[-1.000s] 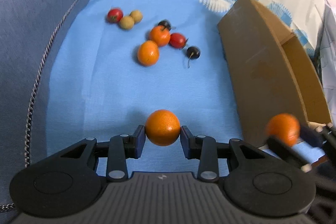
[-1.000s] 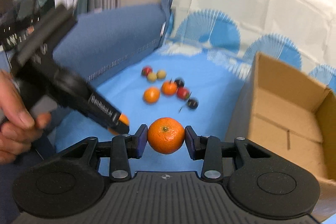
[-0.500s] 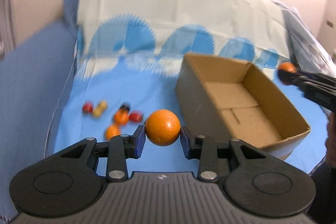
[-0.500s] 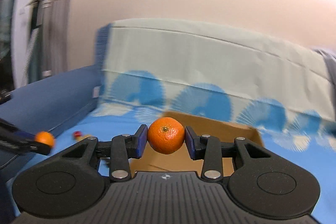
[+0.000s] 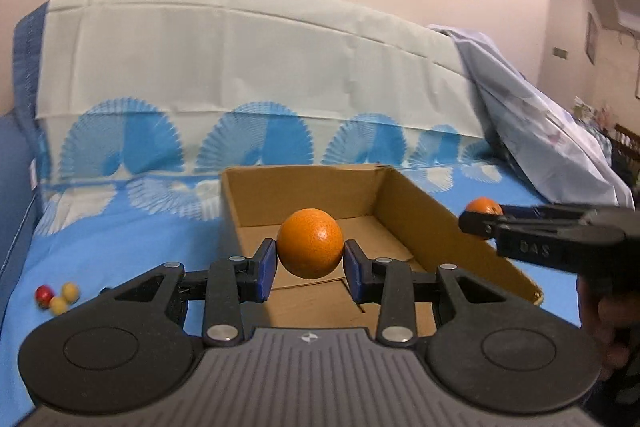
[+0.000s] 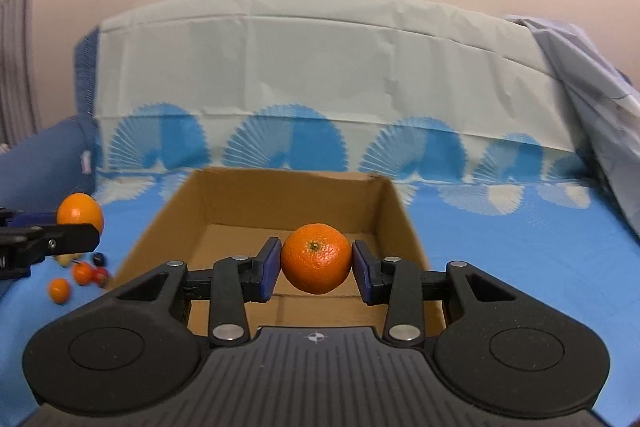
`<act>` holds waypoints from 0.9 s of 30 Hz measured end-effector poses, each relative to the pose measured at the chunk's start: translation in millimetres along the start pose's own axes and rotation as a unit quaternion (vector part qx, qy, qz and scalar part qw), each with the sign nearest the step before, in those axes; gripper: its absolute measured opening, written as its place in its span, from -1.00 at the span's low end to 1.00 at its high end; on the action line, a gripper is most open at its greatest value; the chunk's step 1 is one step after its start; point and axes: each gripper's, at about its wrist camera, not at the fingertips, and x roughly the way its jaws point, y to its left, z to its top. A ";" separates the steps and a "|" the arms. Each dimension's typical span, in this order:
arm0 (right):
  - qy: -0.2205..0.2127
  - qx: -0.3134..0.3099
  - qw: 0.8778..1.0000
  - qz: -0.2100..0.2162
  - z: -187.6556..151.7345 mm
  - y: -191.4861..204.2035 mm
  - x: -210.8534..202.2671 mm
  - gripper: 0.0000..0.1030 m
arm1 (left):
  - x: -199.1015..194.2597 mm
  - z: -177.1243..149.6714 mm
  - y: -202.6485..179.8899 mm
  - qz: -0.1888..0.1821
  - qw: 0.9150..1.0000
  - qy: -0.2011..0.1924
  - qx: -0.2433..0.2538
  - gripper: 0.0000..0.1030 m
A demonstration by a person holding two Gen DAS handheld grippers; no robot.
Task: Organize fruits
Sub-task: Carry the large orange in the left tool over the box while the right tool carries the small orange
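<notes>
Two oranges held above the open cardboard box (image 5: 424, 203).
Left gripper (image 5: 310, 263) clamps a smooth orange (image 5: 310, 243); right gripper (image 6: 316, 269) clamps a stemmed orange (image 6: 316, 258), the box floor bare beneath.

Box (image 5: 420, 199) sits on bed (image 5: 120, 247), pillow (image 5: 240, 67) behind, small fruits (image 5: 58, 297) left of box.
</notes>
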 end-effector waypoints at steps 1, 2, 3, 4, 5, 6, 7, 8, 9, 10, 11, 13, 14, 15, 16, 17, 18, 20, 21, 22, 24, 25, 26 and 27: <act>0.001 0.001 1.000 -0.004 0.3 -1.6 2.1 -0.22 | 2.5 -3.9 -2.0 -0.005 1.000 0.002 0.003 -0.22; 0.002 0.003 1.000 -0.008 -0.5 -4.0 4.1 -0.22 | 7.1 -5.9 -5.0 -0.011 1.000 0.011 0.006 -0.22; 0.003 0.005 1.000 -0.010 -1.2 -6.5 5.2 -0.22 | 11.5 -7.2 -7.6 -0.019 1.000 0.012 0.009 -0.22; 0.003 0.008 1.000 -0.011 -2.0 -8.5 7.0 -0.22 | 13.3 -9.7 -8.3 -0.025 1.000 0.011 0.009 -0.22; 0.004 0.008 1.000 -0.013 -2.6 -9.9 8.9 -0.22 | 18.5 -10.1 -10.1 -0.027 1.000 0.013 0.007 -0.22; 0.005 0.008 1.000 -0.015 -3.2 -10.4 10.1 -0.22 | 23.4 -10.9 -11.3 -0.029 0.999 0.016 0.002 -0.22; 0.005 0.007 1.000 -0.018 -3.4 -10.4 11.8 -0.22 | 28.1 -11.0 -11.5 -0.032 0.999 0.018 -0.004 -0.22; 0.005 0.008 1.000 -0.023 -3.4 -10.3 14.0 -0.22 | 31.9 -10.6 -11.9 -0.035 0.999 0.019 -0.008 -0.22; 0.007 0.010 1.000 -0.028 -3.5 -10.4 16.5 -0.22 | 34.1 -10.4 -12.1 -0.038 0.999 0.018 -0.009 -0.22; 0.009 0.015 0.999 -0.030 -3.1 -10.8 18.2 -0.22 | 36.7 -10.0 -13.0 -0.040 0.999 0.019 -0.008 -0.22; 0.011 0.021 0.999 -0.032 -2.8 -10.9 20.8 -0.22 | 39.2 -9.6 -14.0 -0.043 0.999 0.021 -0.008 -0.22; 0.013 0.027 0.999 -0.034 -2.3 -9.5 25.9 -0.22 | 41.2 -9.2 -15.9 -0.047 0.999 0.020 -0.008 -0.22; 0.016 0.028 0.999 -0.034 -2.5 -8.3 28.4 -0.22 | 43.0 -9.3 -16.3 -0.045 0.999 0.021 -0.008 -0.22; 0.018 0.029 0.999 -0.034 -1.7 -7.1 30.8 -0.22 | 44.5 -9.8 -16.3 -0.045 0.999 0.024 -0.010 -0.22; 0.020 0.029 0.999 -0.035 -1.6 -6.0 33.4 -0.22 | 46.5 -10.6 -15.6 -0.047 0.998 0.030 -0.011 -0.22; 0.022 0.029 0.999 -0.035 -1.6 -4.6 35.7 -0.22 | 48.6 -11.4 -15.4 -0.047 0.998 0.036 -0.009 -0.22; 0.024 0.030 0.999 -0.034 -1.6 -3.5 37.2 -0.22 | 50.6 -12.4 -15.8 -0.044 0.998 0.043 -0.003 -0.22; 0.028 0.032 0.999 -0.032 -1.7 -1.2 40.4 -0.22 | 53.0 -14.1 -16.2 -0.036 0.998 0.050 0.007 -0.22; 0.028 0.032 0.999 -0.031 -1.7 -0.3 41.5 -0.22 | 54.5 -14.8 -15.7 -0.036 0.998 0.054 0.008 -0.22; 0.029 0.033 0.999 -0.030 -1.6 0.7 42.5 -0.22 | 55.2 -16.1 -15.1 -0.037 0.998 0.057 0.007 -0.22; 0.030 0.035 0.999 -0.028 -0.9 1.6 44.4 -0.22 | 57.3 -17.9 -15.0 -0.038 0.997 0.064 0.008 -0.22; 0.030 0.036 0.998 -0.029 -0.8 2.0 44.7 -0.22 | 57.6 -18.8 -16.4 -0.037 0.997 0.065 0.011 -0.22; 0.030 0.037 0.998 -0.029 -0.7 2.7 45.0 -0.22 | 57.6 -19.5 -17.4 -0.037 0.997 0.066 0.016 -0.22; 0.030 0.038 0.998 -0.029 -0.7 3.3 45.1 -0.22 | 57.7 -20.4 -18.7 -0.037 0.997 0.066 0.019 -0.22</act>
